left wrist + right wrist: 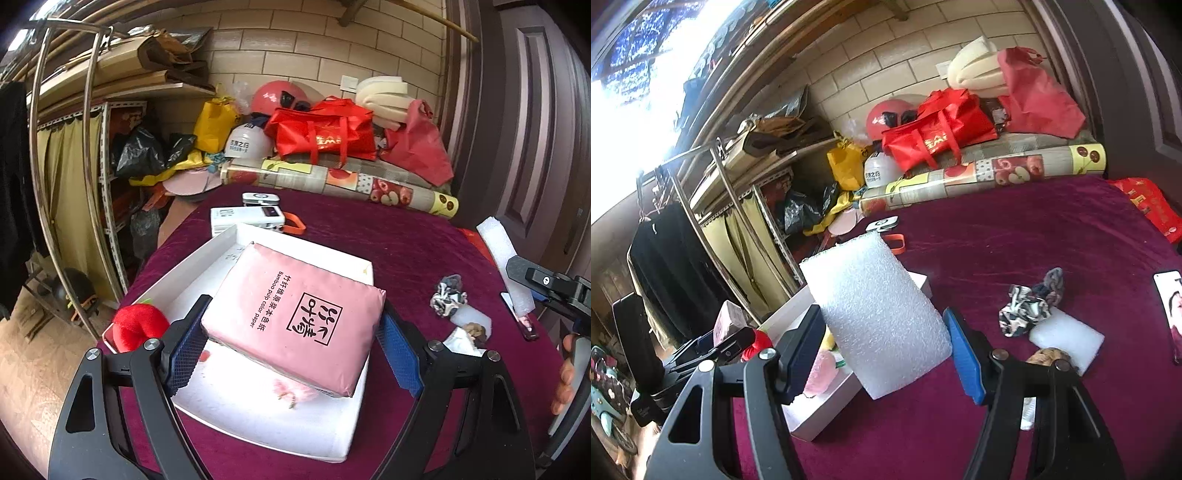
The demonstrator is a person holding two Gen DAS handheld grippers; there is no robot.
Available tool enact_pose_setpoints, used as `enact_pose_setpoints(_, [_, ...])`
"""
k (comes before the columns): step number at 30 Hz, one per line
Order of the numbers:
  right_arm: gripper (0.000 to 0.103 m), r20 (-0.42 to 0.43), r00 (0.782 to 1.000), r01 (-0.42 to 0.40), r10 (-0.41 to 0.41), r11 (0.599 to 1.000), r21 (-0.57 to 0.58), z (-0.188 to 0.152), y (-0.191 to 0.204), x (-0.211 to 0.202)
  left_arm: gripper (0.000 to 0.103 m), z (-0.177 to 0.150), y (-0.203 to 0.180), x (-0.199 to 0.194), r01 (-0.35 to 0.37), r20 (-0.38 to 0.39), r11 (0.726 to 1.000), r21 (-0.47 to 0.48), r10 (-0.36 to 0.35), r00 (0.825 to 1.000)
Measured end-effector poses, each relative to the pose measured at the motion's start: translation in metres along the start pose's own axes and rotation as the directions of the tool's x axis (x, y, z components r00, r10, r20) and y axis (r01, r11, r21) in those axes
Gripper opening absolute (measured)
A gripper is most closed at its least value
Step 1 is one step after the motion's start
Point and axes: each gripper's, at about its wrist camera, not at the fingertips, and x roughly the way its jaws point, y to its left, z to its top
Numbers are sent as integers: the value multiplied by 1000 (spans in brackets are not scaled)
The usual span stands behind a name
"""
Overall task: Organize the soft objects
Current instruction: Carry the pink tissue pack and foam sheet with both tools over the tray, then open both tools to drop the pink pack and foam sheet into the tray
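While both tongs grip soft things, the tray [207, 258] waits below.
Left gripper [291, 350] clamps the pink pack [295, 317]; right gripper [886, 350] clamps the foam [875, 314], scrunchie [1030, 306] at three o'clock.

Soft daylight, blown-out glare upper left, fisheye-bent edges, sharp focus

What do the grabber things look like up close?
Both look alike. The left gripper and the right gripper have black frames with triangle-shaped holes, round silver bolts at the joints, and flat blue finger pads with a bumpy grid texture. No cables or sleeves show.
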Motion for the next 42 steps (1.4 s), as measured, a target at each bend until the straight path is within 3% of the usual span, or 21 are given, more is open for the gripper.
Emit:
enact_pose_setpoints(15, [66,-107,994,-18,7,994,-107,3,38,64,86,-3,36,25,-69,-36,997,-34,68,997])
enact_pose_setpoints(20, [67,-149,988,-40,33,998,-45,1,39,103,86,7,41,48,-142,-37,990,6,143,989])
enact_pose_setpoints(30, [67,-181,982,-56,58,998,16,-5,47,150,87,22,61,91,-165,-101,986,-26,162,982])
enact_pose_setpoints(32, [68,-193,978,-71,76,997,31,-7,47,158,92,20,60,96,-197,-112,980,-11,195,974])
enact_pose_setpoints(33, [68,-205,976,-71,76,997,32,-9,48,162,100,19,60,97,-220,-110,975,-5,218,970])
enact_pose_setpoints(35, [86,-212,975,-57,62,998,31,-13,47,165,103,17,61,96,-247,-102,969,-2,246,964])
enact_pose_setpoints(36, [89,-205,977,-50,56,998,32,-16,47,164,103,16,62,94,-260,-95,966,-3,258,961])
enact_pose_setpoints(38, [103,-193,980,-44,48,999,26,-19,47,162,103,15,62,89,-295,-73,955,5,295,953])
enact_pose_setpoints(42, [103,-166,985,-44,44,999,1,-23,48,149,103,12,64,83,-313,-56,950,-4,312,948])
